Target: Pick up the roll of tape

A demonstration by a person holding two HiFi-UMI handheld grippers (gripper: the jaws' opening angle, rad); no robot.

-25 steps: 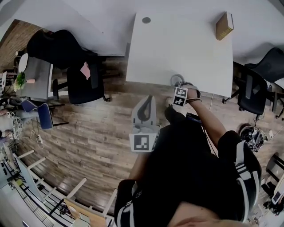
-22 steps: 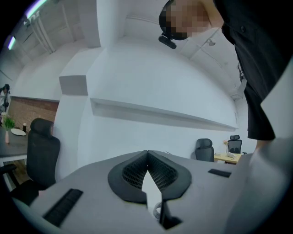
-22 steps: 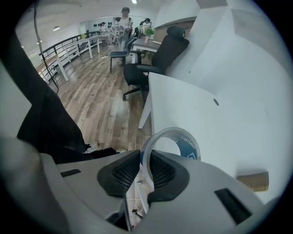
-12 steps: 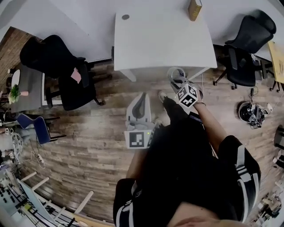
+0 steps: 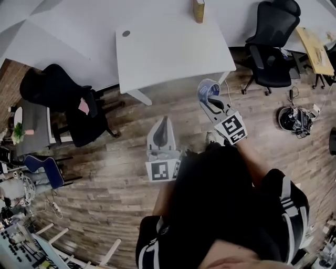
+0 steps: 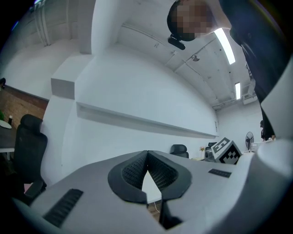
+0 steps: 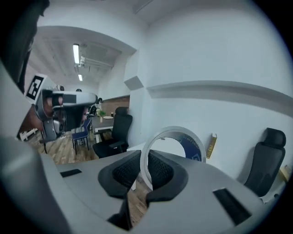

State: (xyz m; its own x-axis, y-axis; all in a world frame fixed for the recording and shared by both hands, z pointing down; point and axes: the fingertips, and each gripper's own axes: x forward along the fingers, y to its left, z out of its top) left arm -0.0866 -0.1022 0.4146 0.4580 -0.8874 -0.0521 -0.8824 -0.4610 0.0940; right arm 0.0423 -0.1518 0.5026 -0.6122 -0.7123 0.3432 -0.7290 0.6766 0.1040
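The roll of tape [image 5: 208,87] is a thin whitish ring with a blue inner face, held up in the air in front of the white table [image 5: 168,52]. My right gripper [image 5: 210,97] is shut on it; its jaws have just been closing with the ring's wall between the pads. In the right gripper view the roll of tape [image 7: 192,146] stands upright, edge-on between the right gripper's [image 7: 145,171] black pads. My left gripper [image 5: 162,126] hangs lower left over the wood floor, shut with nothing in it. In its own view the left gripper's [image 6: 147,170] pad tips touch.
A brown book [image 5: 198,10] stands at the table's far edge, and a small dark disc [image 5: 126,33] lies at its left. Black office chairs stand at the right [image 5: 268,37] and the left [image 5: 63,100]. Cables and gear [image 5: 294,120] lie on the floor at the right.
My right gripper has risen from the table's near edge with the tape and rolled. The left gripper has shifted a little, and the table has slid left in the head view.
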